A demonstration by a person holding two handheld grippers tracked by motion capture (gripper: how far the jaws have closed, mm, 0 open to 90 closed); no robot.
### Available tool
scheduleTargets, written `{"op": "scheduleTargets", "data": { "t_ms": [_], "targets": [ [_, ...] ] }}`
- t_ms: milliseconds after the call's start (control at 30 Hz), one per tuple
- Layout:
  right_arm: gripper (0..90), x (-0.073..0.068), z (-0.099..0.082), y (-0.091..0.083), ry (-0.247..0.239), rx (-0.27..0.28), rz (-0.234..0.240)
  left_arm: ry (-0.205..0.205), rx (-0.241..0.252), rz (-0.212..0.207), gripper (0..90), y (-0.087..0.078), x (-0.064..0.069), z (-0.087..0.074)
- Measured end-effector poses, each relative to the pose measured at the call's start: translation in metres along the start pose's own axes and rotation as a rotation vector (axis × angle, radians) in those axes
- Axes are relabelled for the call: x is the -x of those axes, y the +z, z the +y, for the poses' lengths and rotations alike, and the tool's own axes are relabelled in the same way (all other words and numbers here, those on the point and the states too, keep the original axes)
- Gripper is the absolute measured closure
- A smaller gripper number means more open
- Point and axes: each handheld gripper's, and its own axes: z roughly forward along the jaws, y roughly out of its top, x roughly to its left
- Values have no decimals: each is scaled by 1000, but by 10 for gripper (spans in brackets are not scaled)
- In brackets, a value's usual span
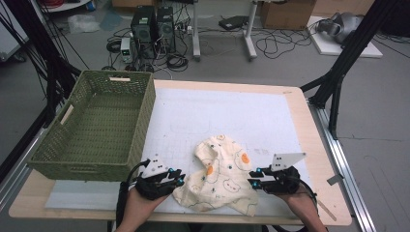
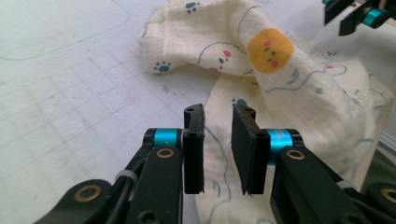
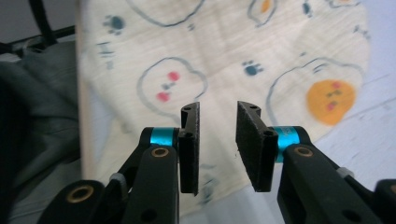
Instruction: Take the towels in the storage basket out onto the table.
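The printed cloth (image 1: 220, 176) lies crumpled at the lower middle of the frame, between the left gripper (image 1: 178, 178) and right gripper (image 1: 253, 178). Both sets of jaws stand apart, clamping nothing. Each should probably take one edge low and flat; the cloth's near corners are folded under.

The cloth (image 1: 220, 176) lay crumpled on the white mat near the front edge of the table, toward the middle. It was cream muslin, printed with outlined bear faces with pink cheeks, small blue paw prints and a few solid orange faces. Its far end was bunched up and folded over itself in a raised hump; the near part spread flatter and wider, its lower edge reaching almost to the table's front edge. Soft creases ran all through it.
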Motion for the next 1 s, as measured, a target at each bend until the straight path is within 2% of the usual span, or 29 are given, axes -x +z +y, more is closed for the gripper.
{"op": "scheduleTargets", "data": {
  "t_ms": [67, 200, 300, 400, 433, 500, 567, 633, 667, 700, 767, 867, 1000],
  "targets": [
    [657, 8, 4, 5, -1, -6, -10, -2, -10, -16, 727, 11, -2, 3],
    [611, 24, 11, 16, 0, -15, -44, 19, -48, -31, 714, 35, -4, 9],
    [610, 34, 16, 23, 10, -20, -64, 12, -82, -41, 708, 49, -6, 13],
    [616, 45, 19, 30, 29, -27, -83, 1, -161, -40, 665, 67, -9, 15],
    [622, 48, 20, 32, 28, -36, -89, 5, -143, -39, 662, 67, -10, 15],
    [635, 53, 20, 35, 37, -44, -98, 29, -148, -26, 678, 69, -9, 15],
    [653, 58, 20, 38, 46, -47, -115, 23, -147, -26, 718, 69, -9, 15],
    [703, 61, 17, 41, 74, -56, -115, 23, -147, -47, 813, 69, -9, 15],
    [734, 62, 17, 43, 74, -70, -118, 31, -146, -52, 844, 70, -7, 15],
    [765, 63, 16, 45, 73, -89, -119, 37, -147, -48, 866, 70, -6, 15],
    [838, 61, 16, 47, 68, -96, -121, 16, -146, -52, 878, 70, -8, 15],
    [879, 60, 17, 47, 51, -106, -123, 17, -131, -18, 884, 66, -7, 15],
    [884, 62, 16, 40, 66, -85, -130, 19, -105, 27, 885, 52, -10, 13]
  ]
}}
